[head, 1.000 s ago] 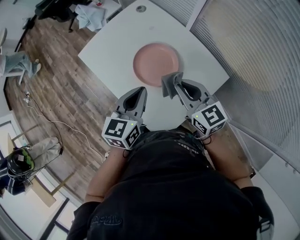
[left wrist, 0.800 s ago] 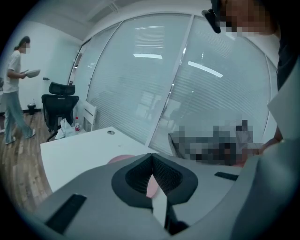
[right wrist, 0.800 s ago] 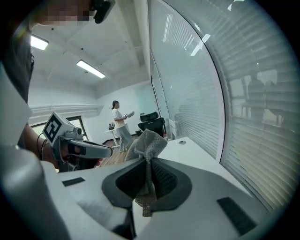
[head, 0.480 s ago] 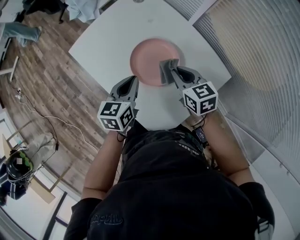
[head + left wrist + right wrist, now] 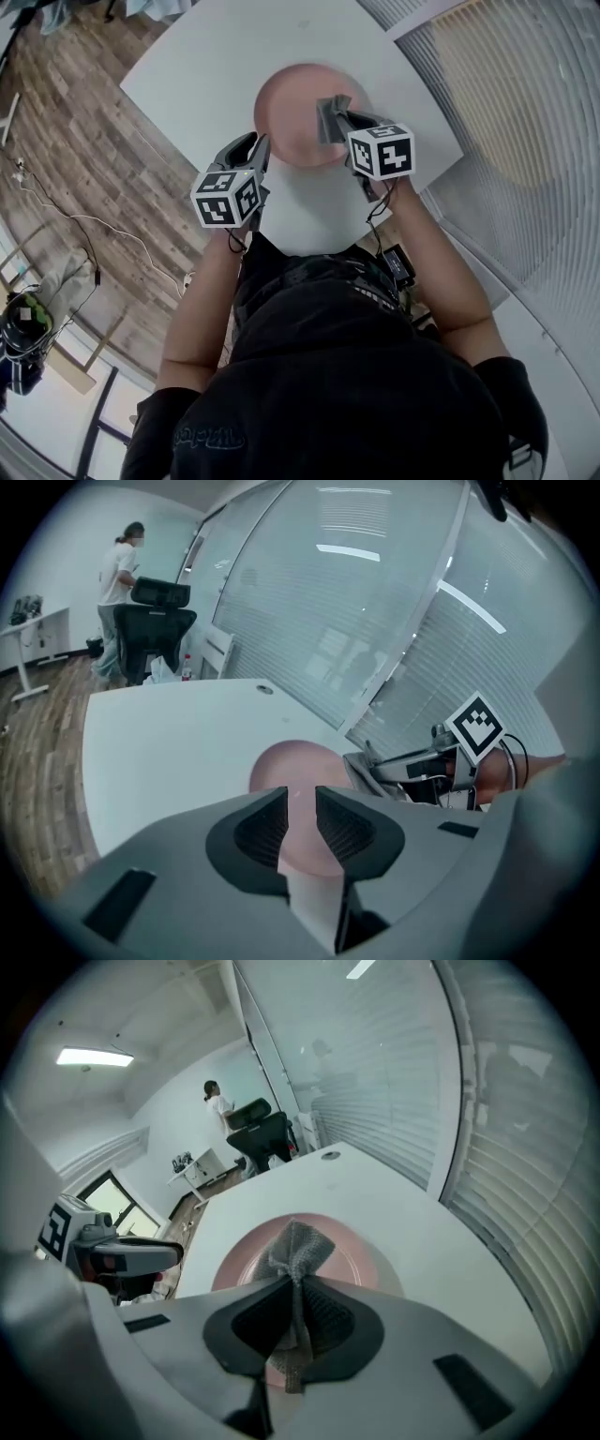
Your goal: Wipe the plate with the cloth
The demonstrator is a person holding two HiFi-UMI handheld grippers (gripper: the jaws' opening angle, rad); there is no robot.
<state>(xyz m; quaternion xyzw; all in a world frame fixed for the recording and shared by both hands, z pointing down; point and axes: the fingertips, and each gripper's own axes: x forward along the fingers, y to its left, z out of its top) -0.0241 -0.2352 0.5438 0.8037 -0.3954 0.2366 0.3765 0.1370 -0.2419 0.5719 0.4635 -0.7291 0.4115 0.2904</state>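
The cloth (image 5: 298,1251) is pinched between right gripper (image 5: 339,120) jaws above the plate (image 5: 286,103); left gripper (image 5: 258,142) jaws, just opened partway, are noted empty.

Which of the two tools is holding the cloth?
The right tool: the grey cloth is pinched between its jaws, above the pink plate. On the left tool the jaws have just been opening, with nothing between them.

A white counter (image 5: 206,66) stands on a wood-plank floor (image 5: 75,141), where a thin pale cable (image 5: 120,228) trails. A small round cap (image 5: 265,690) sits near the counter's far edge. Beyond that edge are a black office chair (image 5: 155,621) and a standing person (image 5: 117,569). Slatted blinds (image 5: 525,141) run along the counter's right edge.
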